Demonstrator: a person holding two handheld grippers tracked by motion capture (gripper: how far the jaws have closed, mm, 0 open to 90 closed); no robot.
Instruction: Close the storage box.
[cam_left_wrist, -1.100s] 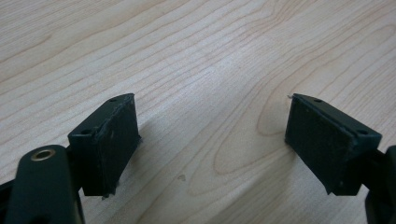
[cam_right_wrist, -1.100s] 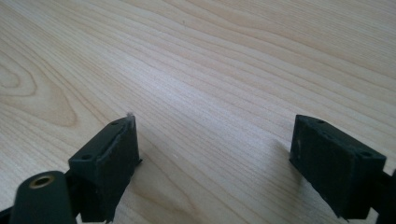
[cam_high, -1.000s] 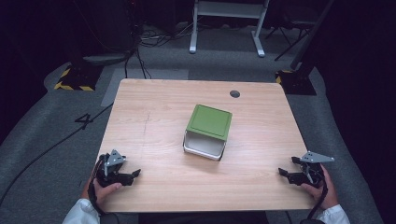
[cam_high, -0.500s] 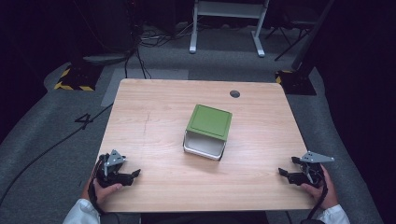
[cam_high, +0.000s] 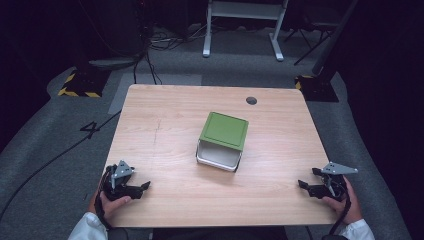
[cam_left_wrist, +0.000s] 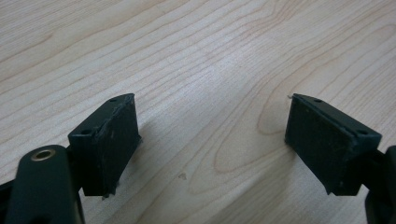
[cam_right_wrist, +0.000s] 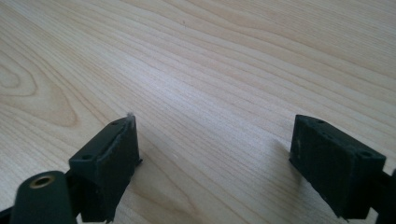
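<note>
At the near edge of the table (cam_high: 165, 115), both grippers rest where they were a second ago: the left gripper (cam_high: 140, 187) by the near-left corner and the right gripper (cam_high: 306, 185) by the near-right corner, each with its jaws spread wide and nothing between them but bare wood. Nothing has shifted in that time. The box (cam_high: 222, 141), white with a green lid (cam_high: 224, 130) on top, sits near the middle of the table, well apart from both grippers and untouched. This stillness suggests the work has not yet begun; a reach toward the box from one side or both seems the likely first move.
</note>
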